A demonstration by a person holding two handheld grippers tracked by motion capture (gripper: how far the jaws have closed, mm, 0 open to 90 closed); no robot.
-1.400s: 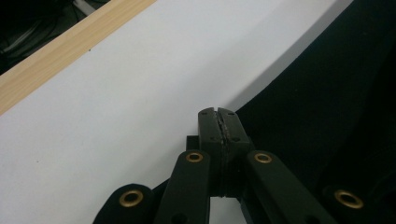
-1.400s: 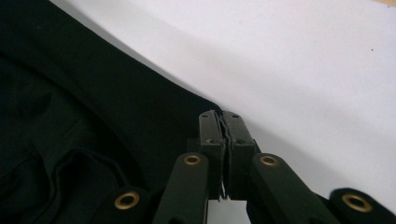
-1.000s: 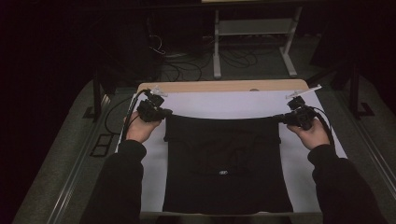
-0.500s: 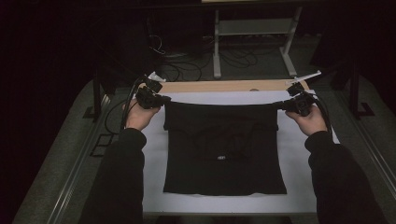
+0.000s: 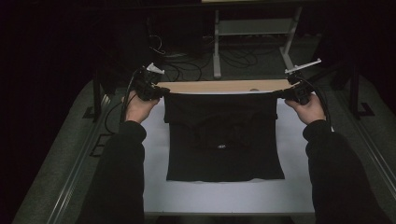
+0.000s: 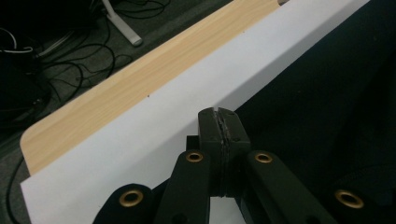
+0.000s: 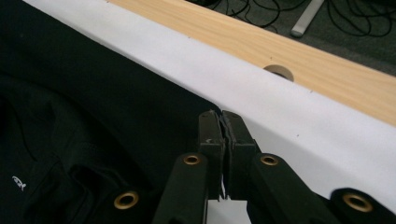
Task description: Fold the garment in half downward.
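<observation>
We hold a black garment (image 5: 224, 140) by its two far corners, one in each gripper, and stretch its top edge taut near the far edge of the surface (image 5: 224, 196). The left gripper (image 5: 156, 92) has its jaws pressed together on the cloth at the left corner; in the left gripper view the pads (image 6: 219, 126) meet with only a thin pinch of fabric between them. The right gripper (image 5: 286, 93) is clamped the same way on the right corner, as the right gripper view (image 7: 222, 128) shows. The far edge is raised while the near hem lies flat on the white sheet (image 5: 154, 154) that covers the surface. We judge that pulling both corners apart keeps the cloth wrinkle-free and square, ready to be folded or laid down evenly. A wooden strip (image 5: 219, 86) lies just beyond.
</observation>
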